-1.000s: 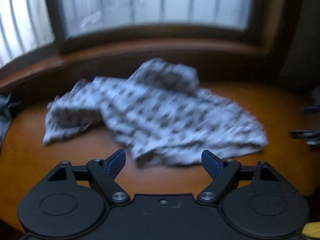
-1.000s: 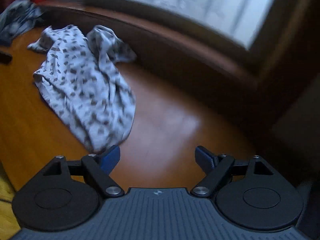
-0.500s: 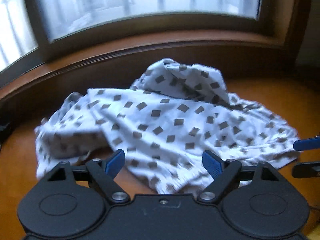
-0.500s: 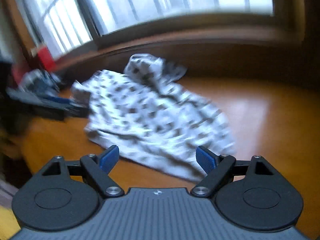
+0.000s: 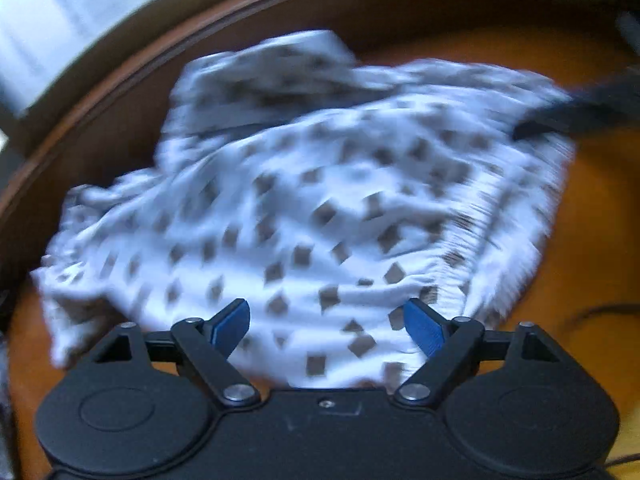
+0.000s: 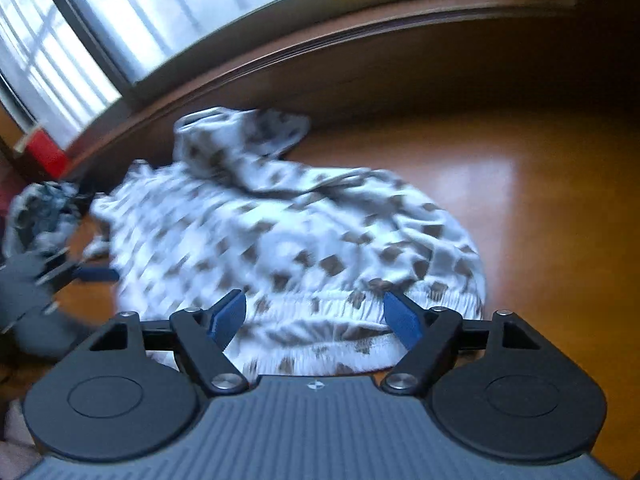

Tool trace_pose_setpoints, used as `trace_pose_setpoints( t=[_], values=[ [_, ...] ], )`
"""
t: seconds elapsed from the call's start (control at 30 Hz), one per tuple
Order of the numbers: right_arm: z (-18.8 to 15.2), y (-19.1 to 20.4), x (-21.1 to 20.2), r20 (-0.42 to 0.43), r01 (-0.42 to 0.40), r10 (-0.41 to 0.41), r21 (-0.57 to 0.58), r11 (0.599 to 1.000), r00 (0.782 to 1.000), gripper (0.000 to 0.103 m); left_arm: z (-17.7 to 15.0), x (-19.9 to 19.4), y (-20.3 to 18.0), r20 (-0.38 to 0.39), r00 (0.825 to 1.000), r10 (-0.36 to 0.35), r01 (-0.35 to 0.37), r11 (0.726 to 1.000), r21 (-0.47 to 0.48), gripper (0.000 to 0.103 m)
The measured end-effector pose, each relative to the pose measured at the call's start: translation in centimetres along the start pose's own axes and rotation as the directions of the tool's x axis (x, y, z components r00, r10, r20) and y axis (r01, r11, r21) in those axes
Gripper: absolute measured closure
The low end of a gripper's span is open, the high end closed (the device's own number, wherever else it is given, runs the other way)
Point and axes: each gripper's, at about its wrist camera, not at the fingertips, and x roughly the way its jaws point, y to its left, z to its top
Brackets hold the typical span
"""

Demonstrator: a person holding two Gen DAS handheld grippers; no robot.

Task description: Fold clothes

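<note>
Flanking garment (image 6: pixel 288 240): grey cloth (image 6: pixel 38 216) (left), wooden ledge (image 6: pixel 360 60).

A home, by the look of it: a polished orange-brown wooden desk (image 6: pixel 540 200) sits under a big window (image 6: pixel 132 12) with a dark wood frame and daylight pouring in. A crumpled white garment with brown squares (image 6: pixel 280 240) lies there, and more clothing is bunched at the left (image 6: pixel 40 216).

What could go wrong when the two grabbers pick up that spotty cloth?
The patterned garment lies crumpled, so the open right gripper might pinch several layers at the gathered waistband. The open left gripper may grab a mismatched spot, leaving a crooked fold. Fabric could slide on the smooth wooden table.
</note>
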Motion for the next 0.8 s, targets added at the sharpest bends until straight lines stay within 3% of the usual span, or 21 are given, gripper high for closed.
trace_pose_setpoints(
  t=[0.2,0.3,0.43,0.6,0.8],
  values=[
    [3.1,-2.2,1.5,-0.004,0.158,-0.160,-0.130,0.979,0.987,0.024,4.2,0.4,-8.6,0.034,0.984,-0.175,0.176,0.984,-0.006,0.017],
    [4.3,-3.3,2.5,-0.012,0.237,-0.242,-0.170,0.957,0.970,0.024,5.4,0.1,-11.3,0.054,0.985,-0.164,0.163,0.987,0.008,0.016],
    [3.7,-4.5,0.5,-0.007,0.325,-0.330,-0.145,0.934,0.944,0.020,5.2,-0.9,-11.9,0.068,0.984,-0.162,0.163,0.986,-0.015,0.016],
    [0.9,-5.3,-1.5,-0.024,0.376,-0.383,-0.139,0.916,0.924,0.020,5.3,-1.3,-10.6,0.046,0.983,-0.180,0.184,0.973,-0.136,0.016],
    [-0.8,-5.9,-1.6,-0.039,0.411,-0.417,-0.117,0.904,0.908,0.020,4.5,-1.9,-10.0,0.049,0.990,-0.134,0.140,0.977,-0.160,0.016]
  ],
)
